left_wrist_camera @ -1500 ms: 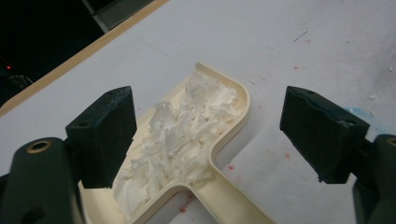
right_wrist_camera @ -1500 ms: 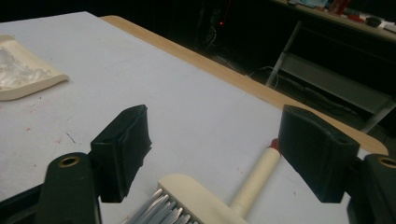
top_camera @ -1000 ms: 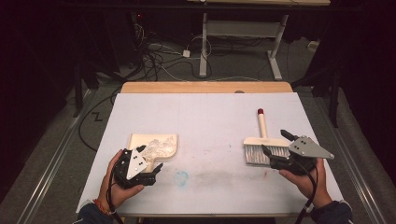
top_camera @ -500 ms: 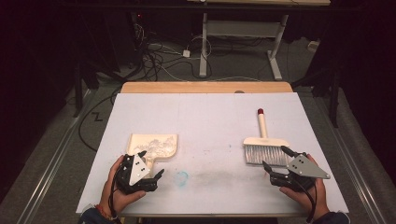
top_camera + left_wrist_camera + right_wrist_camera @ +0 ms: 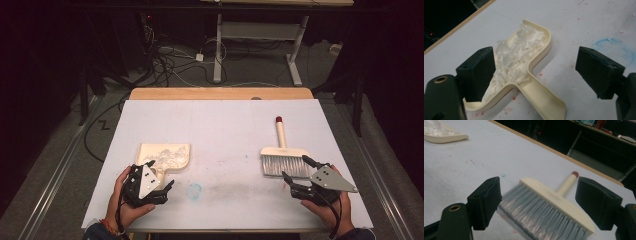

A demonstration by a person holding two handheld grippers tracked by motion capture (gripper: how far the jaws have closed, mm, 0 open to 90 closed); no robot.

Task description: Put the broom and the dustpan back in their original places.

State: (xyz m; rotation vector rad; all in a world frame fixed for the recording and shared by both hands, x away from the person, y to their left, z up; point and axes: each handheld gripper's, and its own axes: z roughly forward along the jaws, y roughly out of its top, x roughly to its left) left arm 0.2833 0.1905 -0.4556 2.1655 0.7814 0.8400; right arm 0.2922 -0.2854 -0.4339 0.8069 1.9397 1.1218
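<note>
Tools (image 5: 160, 184) (image 5: 295, 172), jaws spread, have drawn back from dustpan (image 5: 165, 154) and brush (image 5: 282, 160).

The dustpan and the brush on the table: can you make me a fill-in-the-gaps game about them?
1. The cream dustpan holds a pile of white ____.
2. The brush has a handle tipped in ____.
3. Both the left tongs and the right tongs are ____, gripping nothing.
4. The brush lies on the ____ side of the table.

Missing words: shreds; red; open; right
</note>
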